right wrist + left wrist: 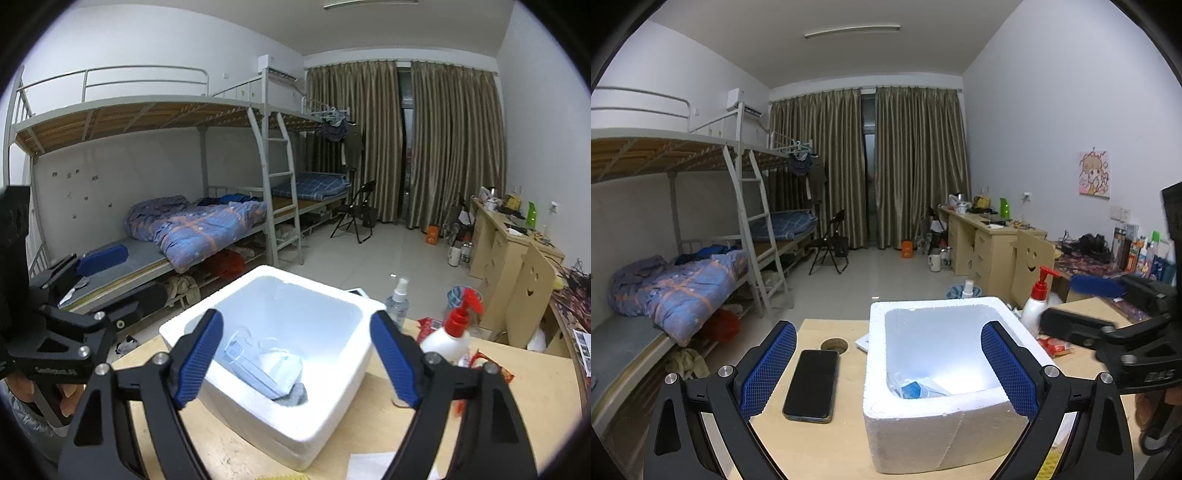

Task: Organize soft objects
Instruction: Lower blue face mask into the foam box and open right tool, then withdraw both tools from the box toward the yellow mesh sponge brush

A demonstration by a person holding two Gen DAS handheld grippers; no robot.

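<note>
Two grippers, left gripper (888, 367) and right gripper (297, 356), we see both spread wide, nothing between them, over foam box (325, 413) holding face masks (266, 363); phone (812, 384) by table's left edge.

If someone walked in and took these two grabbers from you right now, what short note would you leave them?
Left tool: open, empty, held over the table by the black phone and the white foam box.
Right tool: open, empty, above the box; nothing between its pads.
In the box: a pale blue face mask in clear wrapping and a grey cloth piece at the near wall.
Done: those soft items are inside.
Left: red packets lie by the pump bottle; whether they belong in the box I cannot tell. Look around the table for further soft things.
</note>
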